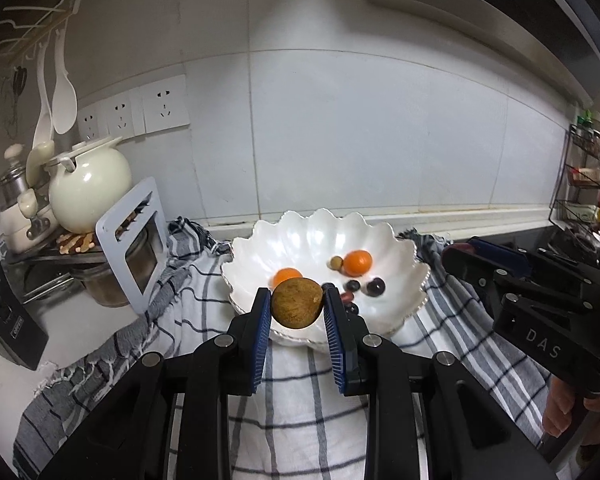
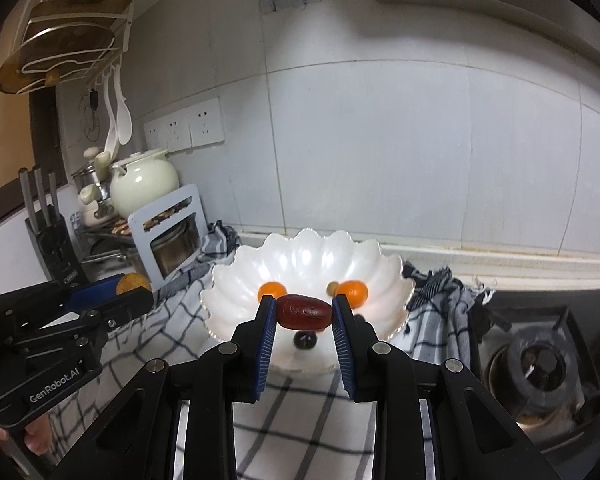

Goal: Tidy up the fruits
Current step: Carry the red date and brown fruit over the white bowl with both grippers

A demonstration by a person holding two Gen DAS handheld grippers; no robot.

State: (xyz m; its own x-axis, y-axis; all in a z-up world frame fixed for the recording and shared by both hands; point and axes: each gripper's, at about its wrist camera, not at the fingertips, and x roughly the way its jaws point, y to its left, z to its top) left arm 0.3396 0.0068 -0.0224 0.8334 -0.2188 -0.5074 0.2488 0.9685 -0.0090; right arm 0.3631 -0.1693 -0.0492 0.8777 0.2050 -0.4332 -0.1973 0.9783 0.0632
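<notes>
A white scalloped bowl (image 1: 300,240) stands on a checked cloth (image 1: 292,408) and holds two small oranges (image 1: 357,261), a small brown nut and several dark berries (image 1: 375,286). My left gripper (image 1: 297,304) is shut on a round brown fruit (image 1: 296,302) and holds it above the bowl's near rim. My right gripper (image 2: 303,312) is shut on a dark red date (image 2: 304,312) above the bowl (image 2: 300,256). Each gripper shows at the side of the other's view, the right (image 1: 520,280) and the left (image 2: 80,308).
A cream teapot (image 1: 88,188), a pale blue frame with a glass jar (image 1: 136,248) and a knife block (image 2: 52,240) stand at the left. Wall sockets (image 1: 164,104) and hanging spoons are behind. A gas burner (image 2: 540,368) is at the right.
</notes>
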